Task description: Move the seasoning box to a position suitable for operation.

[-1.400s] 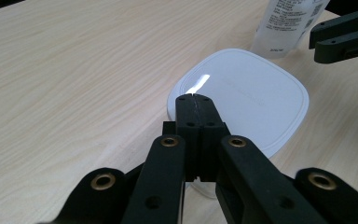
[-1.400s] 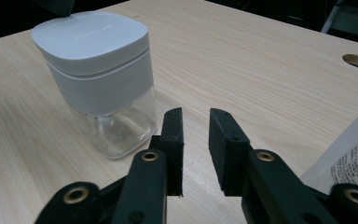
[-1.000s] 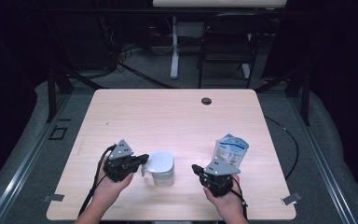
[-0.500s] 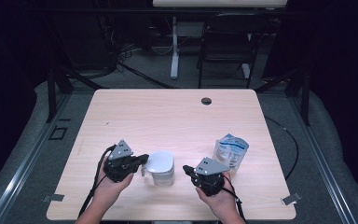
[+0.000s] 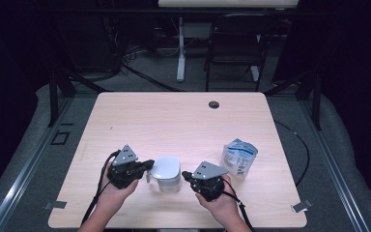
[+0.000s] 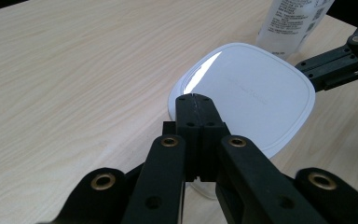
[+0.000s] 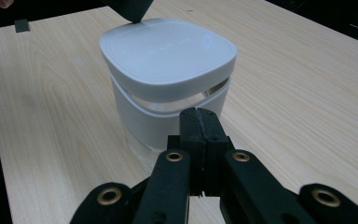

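right gripper [image 5: 187, 175] moved in from pouch [image 5: 239, 158] to container [image 5: 166, 174], jaws pressed together | left gripper [image 5: 147, 165] at lid [image 6: 247, 93], pressed together, unmoved | two-sided hold on container likely next

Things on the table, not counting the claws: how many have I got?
2. A white-lidded jar stands near the front edge of the table, between the two claws; a pouch stands to its right, beyond the right claw. None looks hidden.
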Demonstrator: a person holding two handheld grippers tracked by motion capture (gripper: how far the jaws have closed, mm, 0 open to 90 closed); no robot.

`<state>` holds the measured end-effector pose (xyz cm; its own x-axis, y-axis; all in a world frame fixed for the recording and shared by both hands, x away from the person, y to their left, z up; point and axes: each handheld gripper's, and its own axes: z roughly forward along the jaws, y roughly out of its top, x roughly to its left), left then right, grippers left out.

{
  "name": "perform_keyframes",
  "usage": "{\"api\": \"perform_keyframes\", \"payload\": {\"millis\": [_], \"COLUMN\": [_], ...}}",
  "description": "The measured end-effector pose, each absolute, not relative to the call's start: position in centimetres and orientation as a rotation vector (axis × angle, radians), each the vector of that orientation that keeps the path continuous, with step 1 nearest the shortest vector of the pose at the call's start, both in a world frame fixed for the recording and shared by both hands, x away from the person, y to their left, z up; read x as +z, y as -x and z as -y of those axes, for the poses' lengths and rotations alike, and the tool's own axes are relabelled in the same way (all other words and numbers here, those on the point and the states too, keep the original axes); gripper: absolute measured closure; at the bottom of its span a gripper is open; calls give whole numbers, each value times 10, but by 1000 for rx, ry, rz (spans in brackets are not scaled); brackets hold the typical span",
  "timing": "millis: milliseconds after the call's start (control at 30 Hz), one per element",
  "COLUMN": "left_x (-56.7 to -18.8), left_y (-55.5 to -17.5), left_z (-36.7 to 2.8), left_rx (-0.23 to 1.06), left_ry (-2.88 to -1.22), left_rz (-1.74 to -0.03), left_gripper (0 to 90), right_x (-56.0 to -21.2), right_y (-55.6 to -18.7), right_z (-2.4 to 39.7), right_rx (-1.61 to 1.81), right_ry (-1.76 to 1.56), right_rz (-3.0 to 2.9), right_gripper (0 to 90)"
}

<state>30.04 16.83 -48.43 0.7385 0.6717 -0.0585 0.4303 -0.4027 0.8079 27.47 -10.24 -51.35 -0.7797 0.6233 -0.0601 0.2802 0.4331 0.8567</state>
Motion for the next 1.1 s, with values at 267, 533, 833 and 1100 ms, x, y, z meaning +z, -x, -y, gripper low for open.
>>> {"api": "perform_keyframes", "payload": {"millis": [267, 533, 833, 1100], "left_x": [-484, -485, -485, -486], "left_y": [-300, -300, -300, -299], "left_z": [-168, -168, -168, -168], "left_rx": [348, 347, 351, 352], "left_ry": [-2057, -2054, -2046, -2047], "left_rz": [-832, -829, -831, -837], "left_gripper": [900, 900, 900, 900], "right_x": [-514, -515, -514, -512], "right_y": [-275, -275, -276, -276], "right_z": [97, 96, 95, 94], "right_rx": [1275, 1270, 1266, 1261], "right_ry": [-758, -753, -756, -742], "right_rz": [-2341, -2344, -2343, -2344], "right_gripper": [900, 900, 900, 900]}}
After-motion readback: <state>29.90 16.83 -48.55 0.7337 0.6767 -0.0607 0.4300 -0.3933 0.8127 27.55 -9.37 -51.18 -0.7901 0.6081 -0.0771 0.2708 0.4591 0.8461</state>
